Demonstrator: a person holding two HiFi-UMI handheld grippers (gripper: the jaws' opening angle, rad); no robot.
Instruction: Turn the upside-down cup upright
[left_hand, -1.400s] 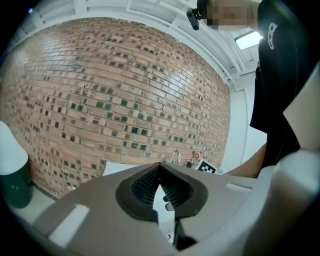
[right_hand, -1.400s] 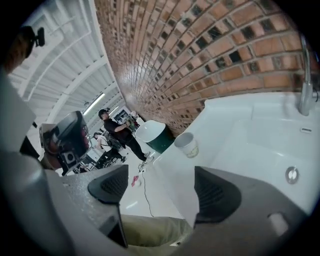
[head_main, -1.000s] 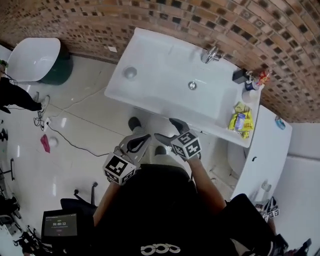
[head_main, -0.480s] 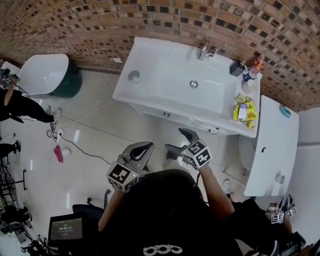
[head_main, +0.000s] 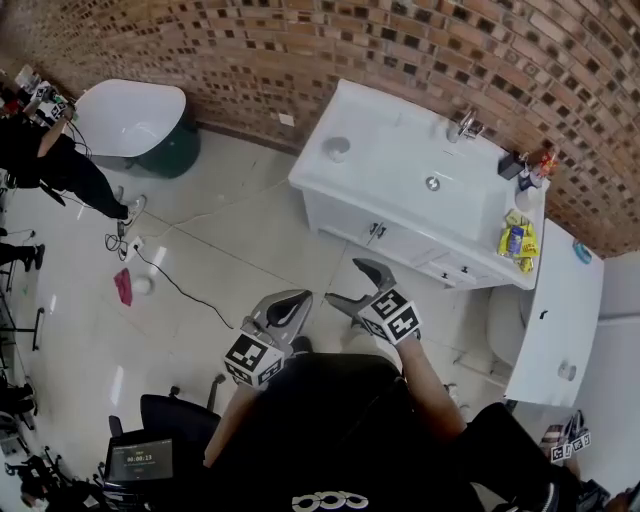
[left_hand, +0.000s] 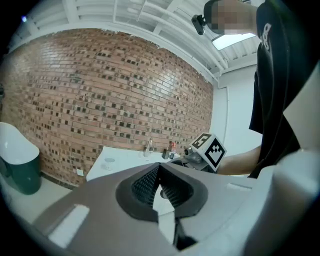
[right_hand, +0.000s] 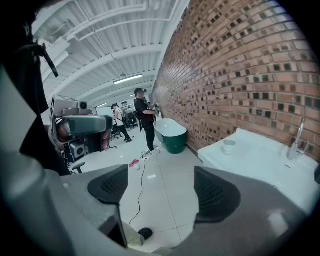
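The left gripper (left_hand: 158, 166) has its ribbed pads (left_hand: 145, 182) closed tip to tip with nothing caught in them. The right gripper (right_hand: 160, 186) holds its two dark pads (right_hand: 111, 185) spread wide, and only tiled floor (right_hand: 160, 150) shows in the gap. Well ahead of both sets of fingers, touched by neither, the cup (head_main: 337, 148) stands on the left end of a white vanity (head_main: 318, 172). In the right gripper view it sits beyond and above the right-hand finger. It is small, pale and round, a greyish disc from overhead; whether it stands mouth up or mouth down cannot be told at this distance. Both grippers are held side by side in front of the person's dark-clothed body, over the floor, pointing toward the vanity and tilted a little downward. Each carries its marker cube (head_main: 252, 358) at the rear, and the right forearm (head_main: 428, 385) is bare and stretched forward. Farther along the vanity from the cup, the basin (head_main: 400, 165) shows a round drain (head_main: 432, 183) under a metal tap (head_main: 463, 126). At its far right end lie yellow packets (head_main: 515, 240) beside a few small bottles (head_main: 530, 165). Far off to the left of the fingers stands a white bathtub (head_main: 125, 115) on a dark green base, its inside plain white.
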